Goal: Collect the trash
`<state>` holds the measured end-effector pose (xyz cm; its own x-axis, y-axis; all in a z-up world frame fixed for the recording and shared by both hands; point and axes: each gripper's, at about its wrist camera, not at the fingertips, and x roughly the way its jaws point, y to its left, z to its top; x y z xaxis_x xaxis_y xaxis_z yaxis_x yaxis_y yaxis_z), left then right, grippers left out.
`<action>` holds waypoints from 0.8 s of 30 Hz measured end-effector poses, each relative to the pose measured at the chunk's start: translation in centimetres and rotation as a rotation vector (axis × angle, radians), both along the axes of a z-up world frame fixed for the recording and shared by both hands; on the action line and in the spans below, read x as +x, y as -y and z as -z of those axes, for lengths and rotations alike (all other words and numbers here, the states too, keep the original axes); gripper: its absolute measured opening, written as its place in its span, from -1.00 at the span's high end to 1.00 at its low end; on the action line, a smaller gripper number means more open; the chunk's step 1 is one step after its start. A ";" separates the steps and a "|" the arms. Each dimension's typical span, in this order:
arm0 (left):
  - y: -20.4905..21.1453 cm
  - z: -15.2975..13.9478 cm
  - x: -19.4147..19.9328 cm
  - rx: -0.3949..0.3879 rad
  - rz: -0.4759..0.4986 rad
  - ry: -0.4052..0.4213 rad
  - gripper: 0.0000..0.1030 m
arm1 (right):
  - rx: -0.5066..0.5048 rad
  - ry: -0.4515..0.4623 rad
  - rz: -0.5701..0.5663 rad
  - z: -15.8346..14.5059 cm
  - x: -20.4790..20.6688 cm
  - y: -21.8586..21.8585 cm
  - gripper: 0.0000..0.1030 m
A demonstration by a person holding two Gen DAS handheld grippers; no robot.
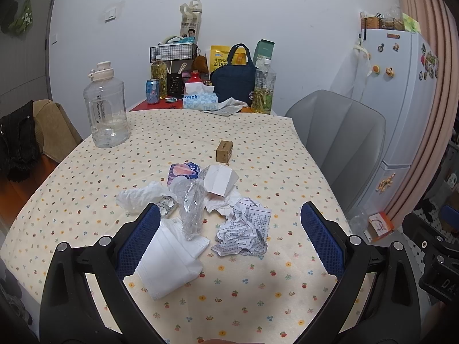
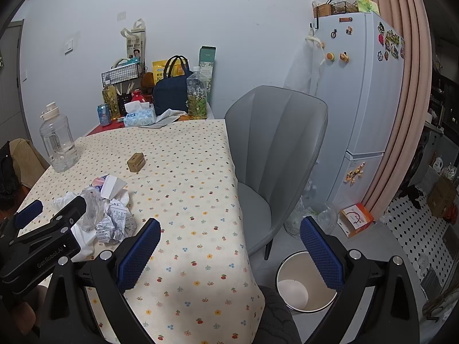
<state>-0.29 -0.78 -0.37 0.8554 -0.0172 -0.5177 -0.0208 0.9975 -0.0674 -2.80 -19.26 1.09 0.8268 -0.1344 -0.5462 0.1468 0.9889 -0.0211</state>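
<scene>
Two views are given, and the pile of trash (image 1: 198,203) on the flowered tablecloth (image 1: 258,286) is taken as the landmark. In the left wrist view, the left gripper (image 1: 229,238) is seen spread wide and grasping nothing, its left pad just over the white face mask (image 1: 169,261) at the pile's near edge. Within the pile, a crushed clear plastic bottle (image 1: 191,209) is found at the centre, a crumpled printed paper (image 1: 243,232) to its right, a blister pack (image 1: 167,205) and a white plastic bag (image 1: 140,196) to its left, and a folded white paper (image 1: 219,179) with a colourful wrapper (image 1: 183,171) on the far side. Beyond the pile a small brown box (image 1: 224,151) is set apart. Far left of the pile, a large clear jug (image 1: 105,106) is seen, nearly empty, with a little water at its bottom. Behind it, a tissue box (image 1: 200,100) with a tissue protruding is noted.

In the right wrist view, the right gripper (image 2: 229,240) is likewise held released and empty, well right of the pile (image 2: 106,209), over the table's right edge. A white trash bin (image 2: 304,283) is seen on the floor below, right of the pile, by the grey chair (image 2: 275,149); only a pale patch is made out at its bottom. The left gripper (image 2: 46,229) is seen beside the pile.
</scene>
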 end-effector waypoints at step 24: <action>-0.4 0.0 0.1 -0.009 0.002 0.002 -0.89 | 0.013 0.002 0.004 -0.3 0.1 0.1 -0.85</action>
